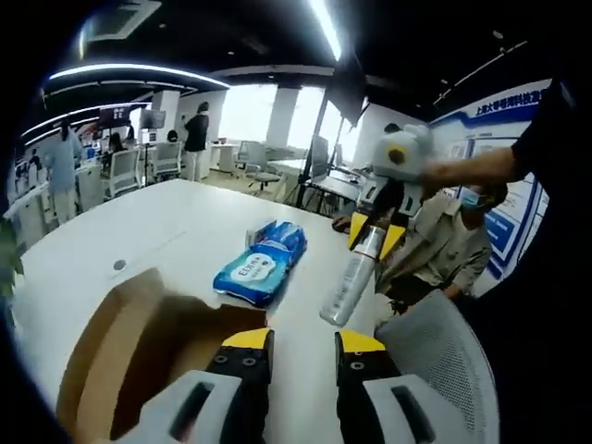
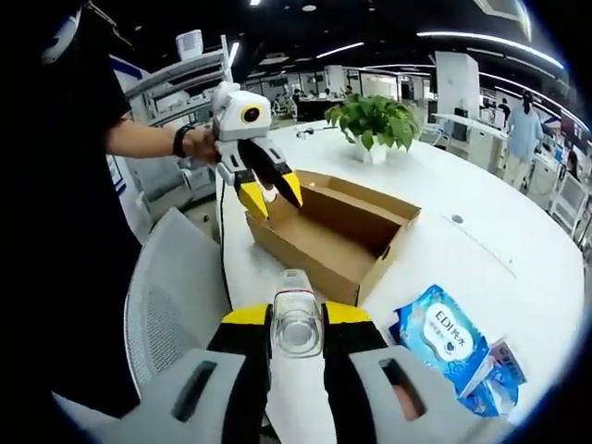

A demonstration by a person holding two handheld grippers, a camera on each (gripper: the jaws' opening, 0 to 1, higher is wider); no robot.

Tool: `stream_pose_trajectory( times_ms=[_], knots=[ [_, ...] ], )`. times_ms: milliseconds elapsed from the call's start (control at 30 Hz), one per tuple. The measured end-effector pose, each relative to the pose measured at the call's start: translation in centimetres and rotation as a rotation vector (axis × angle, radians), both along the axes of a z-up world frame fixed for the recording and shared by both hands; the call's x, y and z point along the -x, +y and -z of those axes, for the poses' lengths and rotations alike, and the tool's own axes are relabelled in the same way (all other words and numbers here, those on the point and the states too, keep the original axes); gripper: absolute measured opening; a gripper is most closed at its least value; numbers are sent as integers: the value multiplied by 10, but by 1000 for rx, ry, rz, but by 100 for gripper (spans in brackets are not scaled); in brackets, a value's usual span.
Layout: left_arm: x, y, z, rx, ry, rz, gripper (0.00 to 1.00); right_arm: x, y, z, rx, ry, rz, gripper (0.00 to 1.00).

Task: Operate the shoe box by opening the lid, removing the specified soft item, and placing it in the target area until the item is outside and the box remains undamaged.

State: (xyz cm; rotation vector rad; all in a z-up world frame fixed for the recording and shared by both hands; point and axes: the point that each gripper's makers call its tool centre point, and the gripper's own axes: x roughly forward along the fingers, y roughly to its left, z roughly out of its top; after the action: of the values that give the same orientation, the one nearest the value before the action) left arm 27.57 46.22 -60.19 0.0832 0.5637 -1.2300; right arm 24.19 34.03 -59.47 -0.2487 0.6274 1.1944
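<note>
The shoe box (image 2: 338, 236) is showing plain matt brown cardboard, while the blue wipes pack (image 2: 442, 335) beside it is gleaming as glossy plastic film. The clear plastic bottle (image 2: 297, 319) is looking smooth and shiny, and the white table (image 2: 481, 250) is lying smooth and matt.

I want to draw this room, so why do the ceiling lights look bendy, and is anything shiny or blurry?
In the left gripper view the fisheye lens bends the ceiling light strips into arcs, and the bright windows wash out. In the right gripper view the clear bottle between the jaws looks glinty and soft, close to the lens.
</note>
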Motion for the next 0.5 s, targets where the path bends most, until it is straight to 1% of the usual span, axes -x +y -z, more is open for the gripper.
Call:
stream_pose_trajectory(
  times_ms=[267,500],
  knots=[
    [3,15,8,11,28,-73,26,-1,-8,3,21,5,10,17],
    [2,25,9,18,37,-120,26,0,-16,10,48,17,16,17]
  ],
)
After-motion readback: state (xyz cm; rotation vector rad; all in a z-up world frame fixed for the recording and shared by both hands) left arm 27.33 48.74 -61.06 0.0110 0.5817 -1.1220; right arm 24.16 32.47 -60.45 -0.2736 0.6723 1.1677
